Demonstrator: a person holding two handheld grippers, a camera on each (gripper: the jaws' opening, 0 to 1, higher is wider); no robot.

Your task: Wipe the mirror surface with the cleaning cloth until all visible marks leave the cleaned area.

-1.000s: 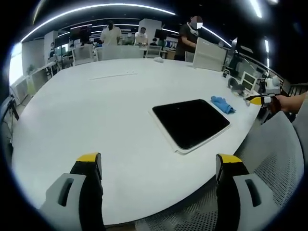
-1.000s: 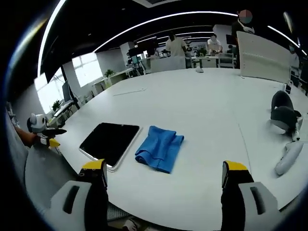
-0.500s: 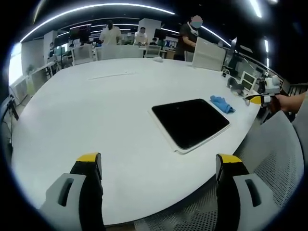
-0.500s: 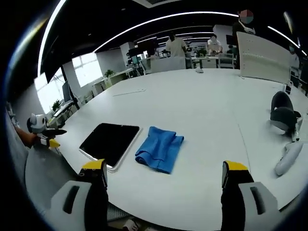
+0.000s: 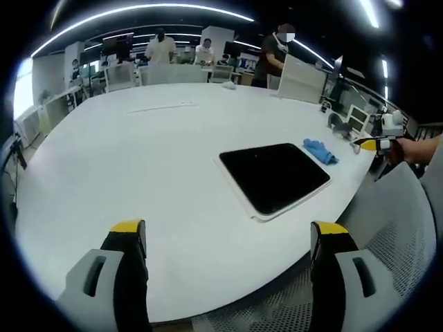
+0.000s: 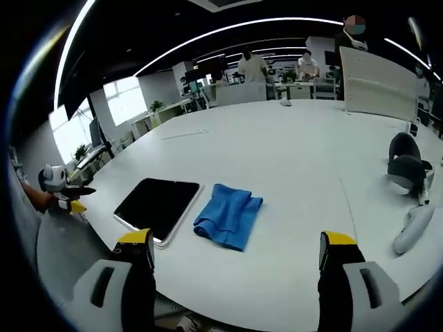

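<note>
A dark rectangular mirror (image 5: pixel 275 176) with a white rim lies flat on the white table (image 5: pixel 138 159), ahead and right of my left gripper (image 5: pixel 228 238), which stands open and holds nothing. Just past the mirror's far corner sits the folded blue cloth (image 5: pixel 320 151). In the right gripper view the cloth (image 6: pixel 229 214) lies straight ahead, with the mirror (image 6: pixel 158 201) touching its left side. My right gripper (image 6: pixel 235 250) is open, well short of the cloth. The left gripper (image 6: pixel 61 188) appears small at the far left, and the right gripper (image 5: pixel 379 142) at the far right.
A grey mesh chair back (image 5: pixel 394 228) stands at the table's near edge on the right. Grey and white devices (image 6: pixel 407 169) lie on the table (image 6: pixel 291 145) to the right of the cloth. A white partition (image 6: pixel 377 79) and several people (image 5: pixel 160 50) are at the far side.
Both views have shifted very slightly; the mirror and cloth lie where they were, and both grippers stay open.
</note>
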